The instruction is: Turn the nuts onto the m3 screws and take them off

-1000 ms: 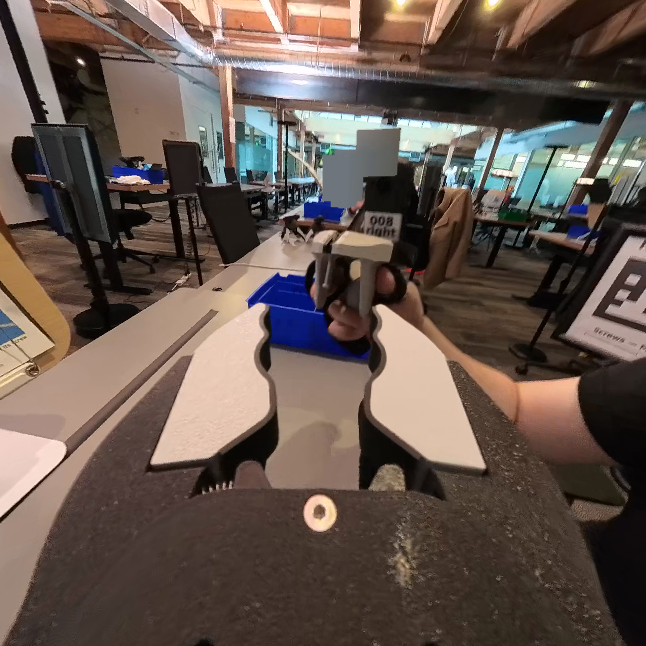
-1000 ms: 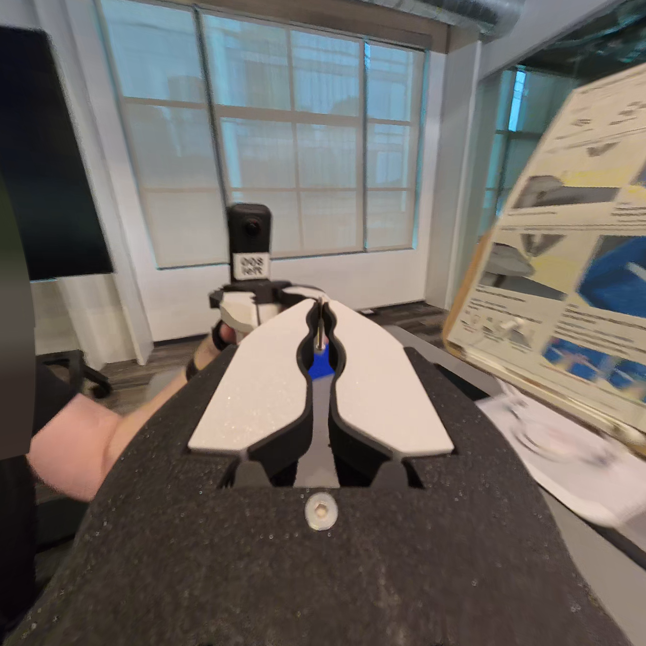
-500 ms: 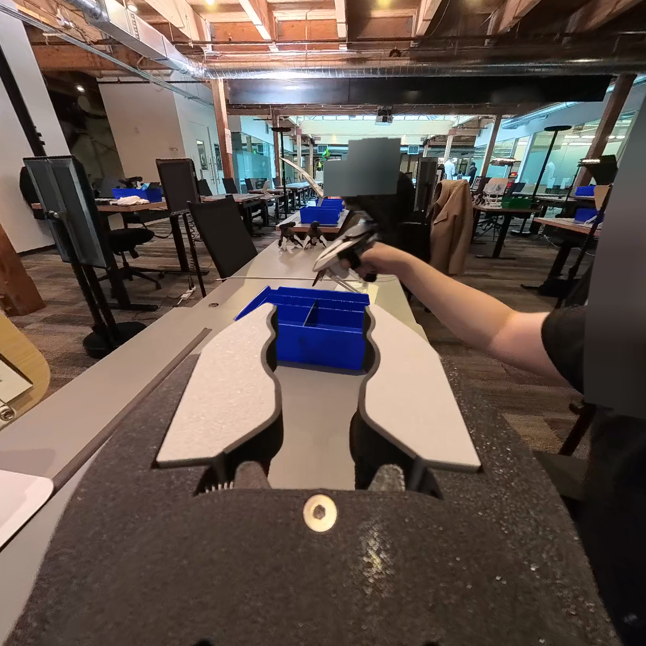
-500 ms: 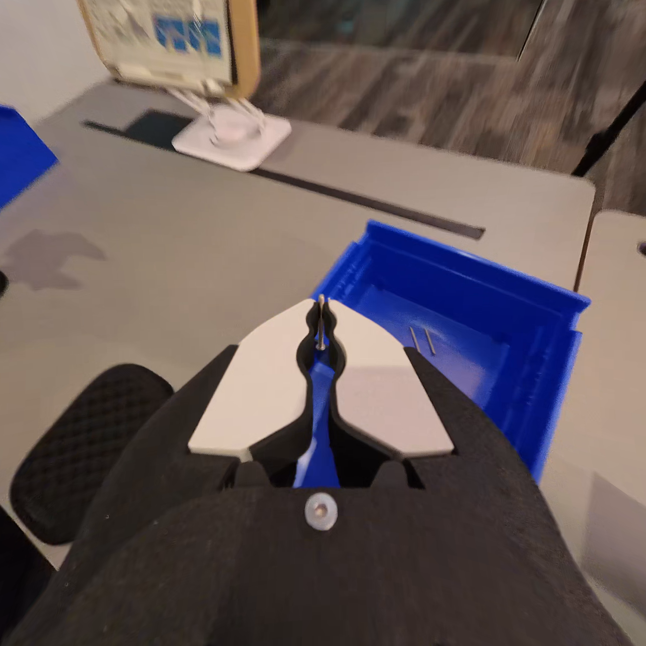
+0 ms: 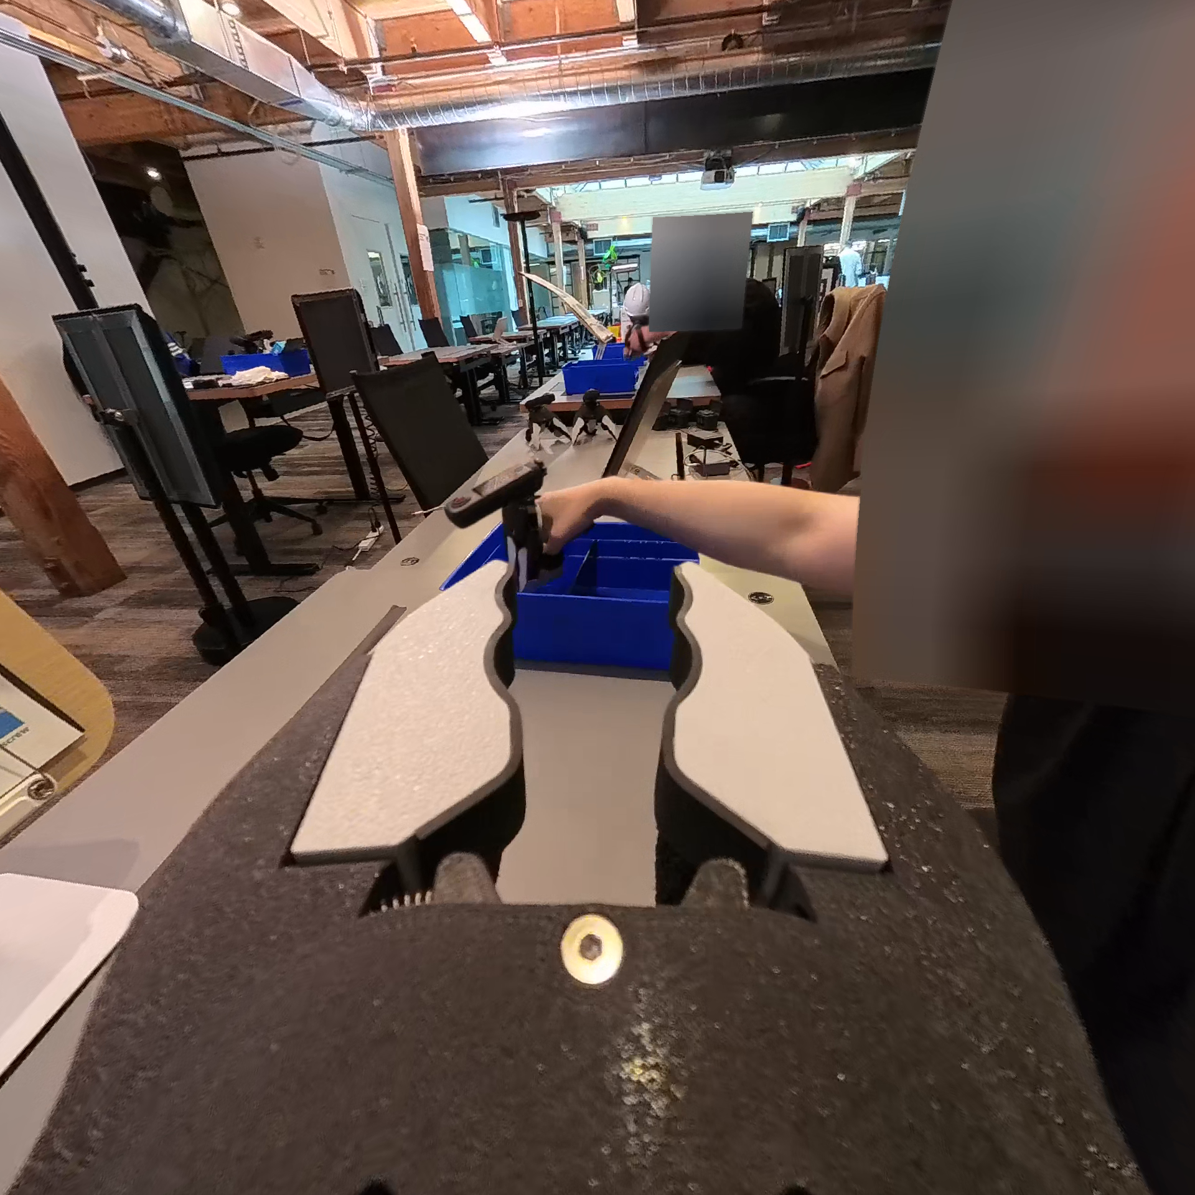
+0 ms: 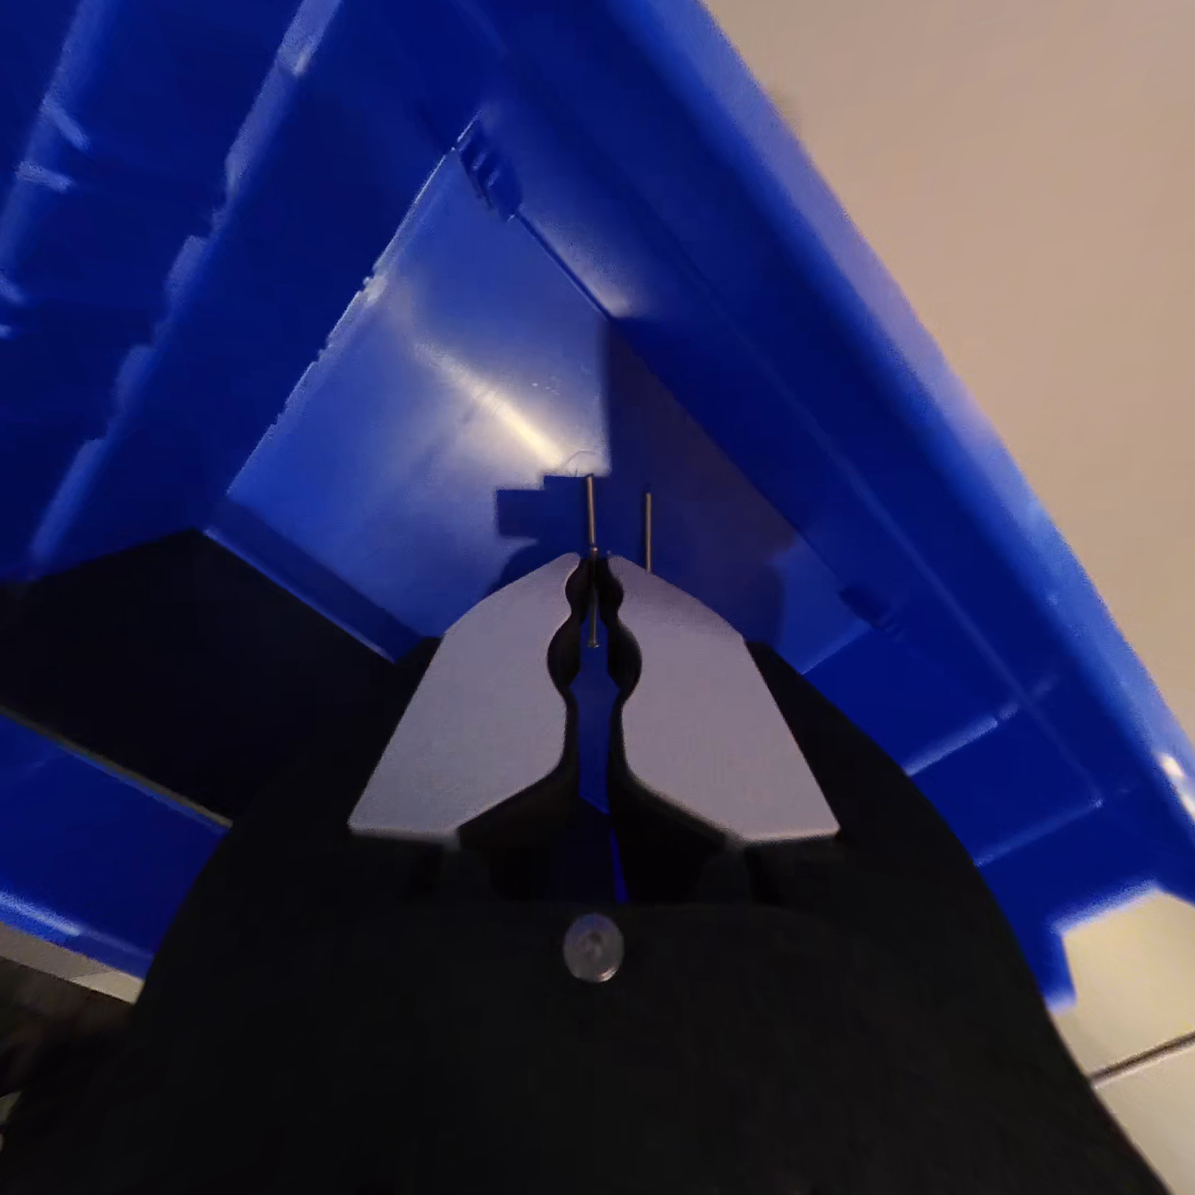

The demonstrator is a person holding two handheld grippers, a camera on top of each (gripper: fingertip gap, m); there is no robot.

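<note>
Over the blue bin (image 6: 808, 362), the right gripper (image 6: 593, 561) has dropped from above the grey table (image 5: 213, 705) into a corner compartment, its fingers pinching a thin metal pin (image 6: 591, 608), with two more pins (image 6: 646, 527) lying on the bin floor just beyond. Only the left wrist view shows the left gripper (image 5: 592, 601) hanging short of the bin with its fingers apart and bare, narrower than a second ago, and the person's forearm (image 5: 711, 524) reaching over the bin's dividers.

Black office chairs (image 5: 414, 440), brown coat (image 5: 844, 362)
</note>
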